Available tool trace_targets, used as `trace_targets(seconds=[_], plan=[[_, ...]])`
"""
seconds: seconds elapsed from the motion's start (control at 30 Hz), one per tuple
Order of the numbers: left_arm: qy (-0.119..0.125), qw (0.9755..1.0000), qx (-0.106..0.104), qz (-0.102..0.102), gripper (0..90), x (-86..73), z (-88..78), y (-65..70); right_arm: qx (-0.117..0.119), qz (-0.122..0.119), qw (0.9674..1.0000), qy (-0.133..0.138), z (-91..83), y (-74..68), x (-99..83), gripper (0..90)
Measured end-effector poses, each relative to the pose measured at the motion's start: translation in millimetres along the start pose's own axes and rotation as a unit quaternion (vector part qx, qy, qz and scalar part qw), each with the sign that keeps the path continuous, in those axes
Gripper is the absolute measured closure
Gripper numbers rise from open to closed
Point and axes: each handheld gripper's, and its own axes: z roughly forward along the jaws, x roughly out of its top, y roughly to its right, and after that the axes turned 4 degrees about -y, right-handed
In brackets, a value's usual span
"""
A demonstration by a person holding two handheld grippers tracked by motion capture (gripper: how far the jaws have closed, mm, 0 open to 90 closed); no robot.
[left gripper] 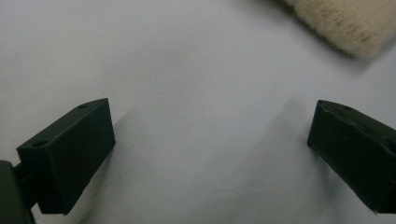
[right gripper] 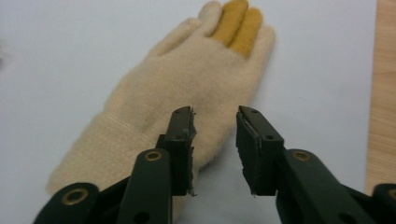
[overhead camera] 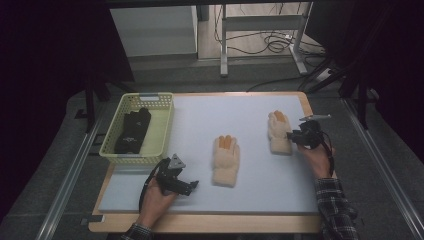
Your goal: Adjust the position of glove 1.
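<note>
Two cream knitted gloves with yellow fingertips lie flat on the white mat (overhead camera: 250,107). One glove (overhead camera: 226,161) is in the middle. The other glove (overhead camera: 278,132) lies to the right, and in the right gripper view this right-hand glove (right gripper: 187,70) fills the centre. My right gripper (overhead camera: 291,136) sits at that glove's right edge. Its jaws stand apart at the right gripper (right gripper: 215,112), with the glove's edge lying under and between them, unpinched. My left gripper (overhead camera: 193,186) rests near the mat's front left, wide open over bare mat (left gripper: 212,107). The middle glove's cuff (left gripper: 345,23) is just beyond it.
A yellow mesh basket (overhead camera: 162,131) at the left of the table holds a pair of black gloves (overhead camera: 132,131). The mat lies on a wooden table (overhead camera: 200,223), whose edge shows at the right in the right gripper view (right gripper: 385,93). Cables and a metal frame are on the floor behind.
</note>
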Motion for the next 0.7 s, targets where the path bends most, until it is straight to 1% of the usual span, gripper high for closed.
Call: trace_targets(seconds=[0.07,0.1,0.13,0.17,0.2,0.23,0.3,0.33,0.37,0.43,0.5,0.53,0.63,0.7], plan=[[0.001,1.0,0.0,-0.002,0.8,0.0,0.2,0.2,-0.01,0.0,0.9999,-0.01,5.6,0.0,-1.7,58.0],[0.001,1.0,0.0,-0.002,0.8,0.0,0.2,0.2,-0.011,0.006,0.9997,-0.019,9.0,0.5,-3.1,56.9],[0.001,1.0,0.0,-0.001,0.8,0.0,0.1,0.1,-0.004,0.018,0.9996,-0.023,11.9,1.4,-4.9,56.9],[0.001,1.0,0.0,-0.001,0.8,0.0,0.1,0.1,0.003,0.028,0.9995,-0.01,12.8,3.1,-7.4,58.6],[0.001,1.0,0.0,-0.001,0.8,0.0,0.2,0.1,0.004,0.032,0.9994,-0.009,12.3,3.2,-8.6,62.6],[0.001,1.0,0.0,-0.001,0.8,0.0,0.2,0.1,0.005,0.033,0.9994,-0.008,12.1,3.0,-9.2,69.8],[0.001,1.0,0.0,-0.001,0.8,0.0,0.1,0.2,0.022,0.038,0.999,-0.011,11.8,2.3,-9.7,83.6],[0.001,1.0,0.0,-0.001,0.8,0.0,0.2,0.2,0.028,0.039,0.9988,-0.01,12.2,1.6,-9.8,85.7],[0.001,1.0,0.0,-0.001,0.8,0.0,0.2,0.2,0.024,0.04,0.9989,-0.01,12.2,0.3,-9.5,86.5],[0.001,1.0,0.0,-0.001,0.8,0.0,0.1,0.2,0.017,0.033,0.9992,-0.013,11.6,-2.0,-8.3,87.1],[0.001,1.0,0.0,-0.001,0.8,0.0,0.2,0.1,0.003,0.017,0.9997,-0.015,9.1,-4.7,-6.1,87.3],[0.001,1.0,0.0,-0.001,0.8,0.0,0.2,0.1,-0.001,0.015,0.9998,-0.015,7.2,-5.6,-5.4,87.3],[0.001,1.0,0.0,-0.002,0.8,0.0,0.2,0.2,-0.009,0.003,1.0,-0.002,-4.7,-9.2,-1.3,87.4],[0.0,1.0,0.0,0.0,0.8,0.0,0.0,0.0,-0.021,-0.014,0.9997,0.002,-16.6,-14.1,3.8,87.4]])
